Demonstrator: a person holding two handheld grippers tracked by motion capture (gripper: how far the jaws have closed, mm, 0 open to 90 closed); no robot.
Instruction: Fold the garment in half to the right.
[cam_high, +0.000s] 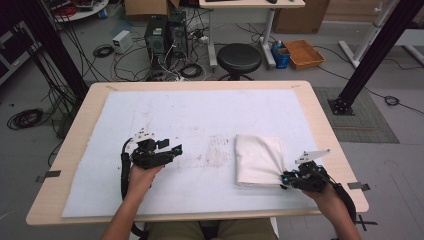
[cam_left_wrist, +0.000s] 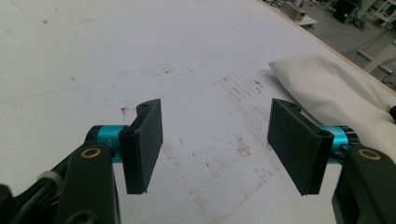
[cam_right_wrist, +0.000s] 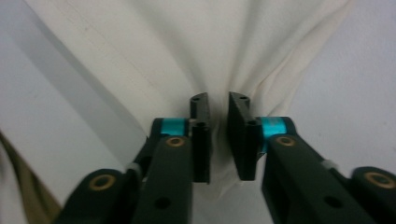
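Though bunched between the right gripper's (cam_right_wrist: 218, 135) narrow jaws, perhaps pinched: white cloth (cam_high: 259, 159); left gripper (cam_left_wrist: 215, 144) jaws wide, empty.

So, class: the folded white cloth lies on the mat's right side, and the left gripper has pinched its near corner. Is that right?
Not quite. The right gripper has the folded white cloth bunched between its jaws, as the right gripper view shows. The left gripper is open over the mat.

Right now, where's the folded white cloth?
High view: the folded white cloth lies on the white mat, right of centre, its near right corner between the right tongs.
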